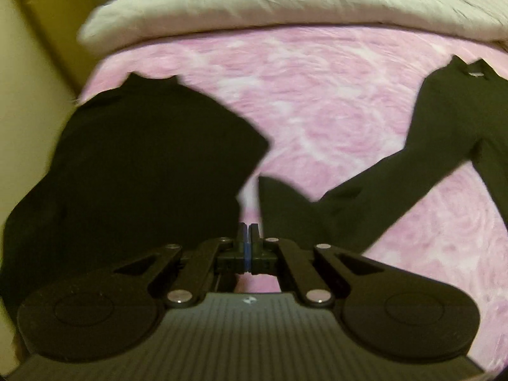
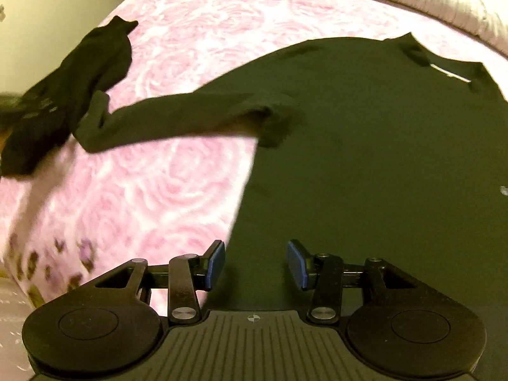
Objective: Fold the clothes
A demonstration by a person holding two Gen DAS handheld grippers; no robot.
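Right wrist: shirt (image 2: 365,133) on bedspread (image 2: 177,177)

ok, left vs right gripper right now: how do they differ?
The left gripper has its jaws shut, blue pads pressed together; the right gripper has its jaws wide open. The left sits between the bunched black garment and the shirt's sleeve; the right hovers over the spread black long-sleeve shirt. Both have blue pads.

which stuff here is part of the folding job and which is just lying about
Part of the job:
- black shirt, spread on the bed
- its sleeve, stretched out to the side
- second dark garment, bunched
- left gripper, shut
- right gripper, open over the shirt

Lying about:
- pink blanket
- pale bedding at the far end
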